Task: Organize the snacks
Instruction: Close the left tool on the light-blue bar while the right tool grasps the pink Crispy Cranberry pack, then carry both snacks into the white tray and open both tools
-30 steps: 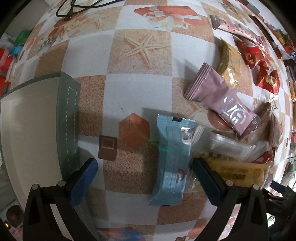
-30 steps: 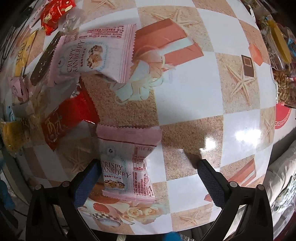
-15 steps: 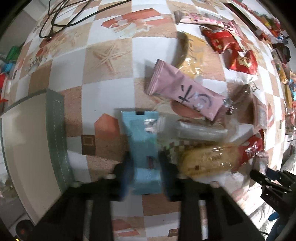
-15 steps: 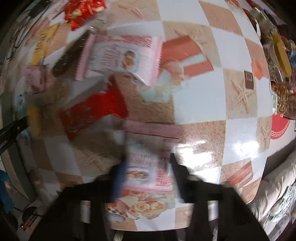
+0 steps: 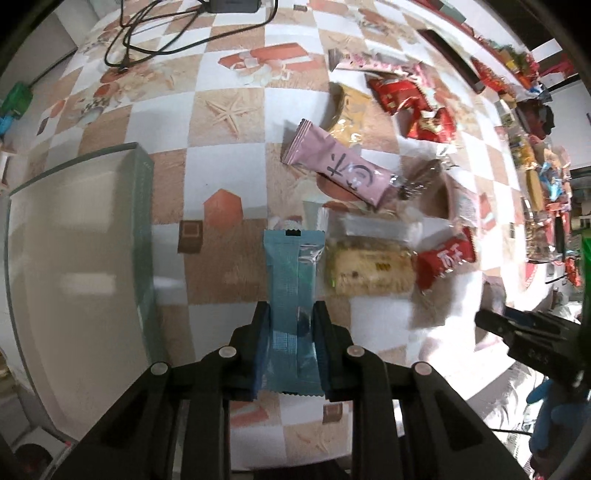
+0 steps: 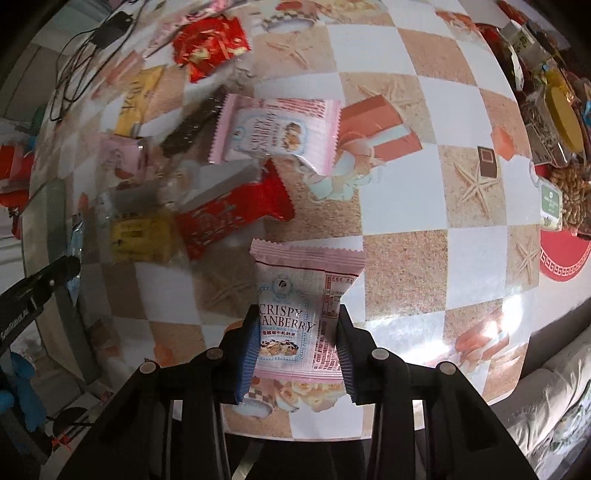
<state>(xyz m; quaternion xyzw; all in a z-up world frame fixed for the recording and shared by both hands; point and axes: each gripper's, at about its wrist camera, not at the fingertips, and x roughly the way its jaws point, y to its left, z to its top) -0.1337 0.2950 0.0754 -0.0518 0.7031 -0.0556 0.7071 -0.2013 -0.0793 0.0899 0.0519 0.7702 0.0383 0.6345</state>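
In the left wrist view my left gripper (image 5: 291, 310) is shut on a light blue snack packet (image 5: 291, 266), which hangs lengthwise between the pads, lifted off the checkered tablecloth. A grey-green box (image 5: 142, 206) with a pale inside stands to its left. In the right wrist view my right gripper (image 6: 297, 314) is shut on a pink Crispy Cranberry packet (image 6: 306, 273), also raised above the table. A second pink cranberry packet (image 6: 277, 133) lies farther back.
A heap of snacks lies between the grippers: a long pink packet (image 5: 340, 170), a yellow cracker pack (image 5: 369, 269), red packets (image 5: 447, 258). Black cables (image 5: 166, 33) run along the far edge. Jars and nuts (image 6: 569, 192) crowd the right side.
Both grippers went from wide open to shut on their packets, the left on the blue one, the right on the pink one, and both have risen from the table with them.
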